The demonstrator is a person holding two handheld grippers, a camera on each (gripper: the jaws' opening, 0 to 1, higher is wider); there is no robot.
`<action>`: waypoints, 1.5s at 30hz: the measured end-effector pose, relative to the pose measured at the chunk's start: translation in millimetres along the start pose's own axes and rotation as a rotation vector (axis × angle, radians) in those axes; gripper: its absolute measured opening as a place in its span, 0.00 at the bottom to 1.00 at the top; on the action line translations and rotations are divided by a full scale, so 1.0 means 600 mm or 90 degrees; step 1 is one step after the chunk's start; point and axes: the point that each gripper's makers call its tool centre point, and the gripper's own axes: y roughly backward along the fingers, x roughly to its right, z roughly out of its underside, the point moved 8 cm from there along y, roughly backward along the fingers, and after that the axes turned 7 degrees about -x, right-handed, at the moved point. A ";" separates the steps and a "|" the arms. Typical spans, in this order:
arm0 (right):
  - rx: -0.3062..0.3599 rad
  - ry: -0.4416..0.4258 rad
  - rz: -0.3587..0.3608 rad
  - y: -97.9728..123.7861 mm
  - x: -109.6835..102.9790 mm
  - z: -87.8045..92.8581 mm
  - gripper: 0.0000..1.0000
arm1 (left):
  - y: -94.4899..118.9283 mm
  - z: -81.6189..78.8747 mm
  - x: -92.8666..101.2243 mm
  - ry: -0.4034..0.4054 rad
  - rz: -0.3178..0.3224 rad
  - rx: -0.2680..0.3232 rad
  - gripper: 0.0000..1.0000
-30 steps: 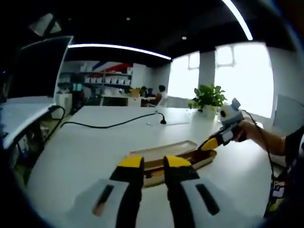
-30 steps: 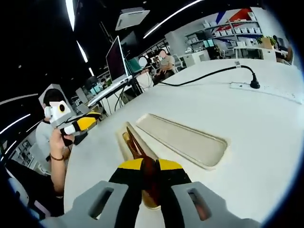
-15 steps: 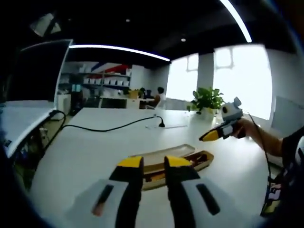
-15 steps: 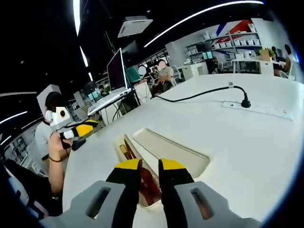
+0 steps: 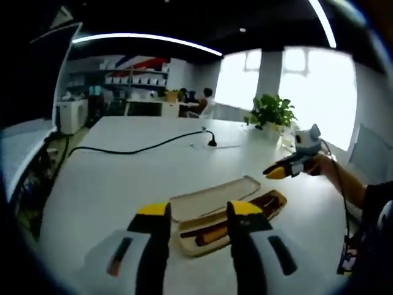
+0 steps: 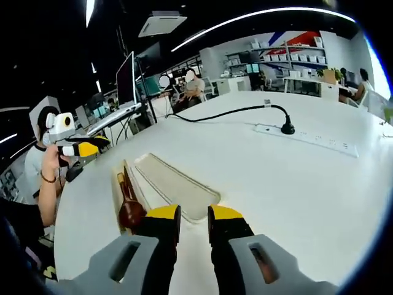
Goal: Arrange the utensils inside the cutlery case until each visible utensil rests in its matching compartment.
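A: Why were both grippers clear of the cutlery case (image 5: 228, 216)?

B: Utensils (image 6: 129, 206) already lay inside it on the tabletop (image 6: 295, 178); the left gripper (image 5: 198, 212) and right gripper (image 6: 186, 216) hung released, holding nothing.

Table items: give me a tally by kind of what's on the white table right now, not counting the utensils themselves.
Cutlery case with utensils inside: 1
Case lid lying beside it: 1
Power strip: 1
Black cable: 1
Potted plant: 1
Total: 5
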 end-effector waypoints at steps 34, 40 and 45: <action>-0.120 0.007 0.054 -0.041 0.020 -0.001 0.07 | -0.124 0.026 0.005 0.208 0.081 -0.246 0.59; -0.116 -0.002 0.066 -0.043 0.020 0.002 0.07 | -0.127 0.029 -0.022 0.249 0.103 -0.208 0.49; -0.060 -0.037 0.044 -0.045 0.034 0.003 0.06 | -0.123 0.011 -0.041 0.330 0.135 -0.151 0.40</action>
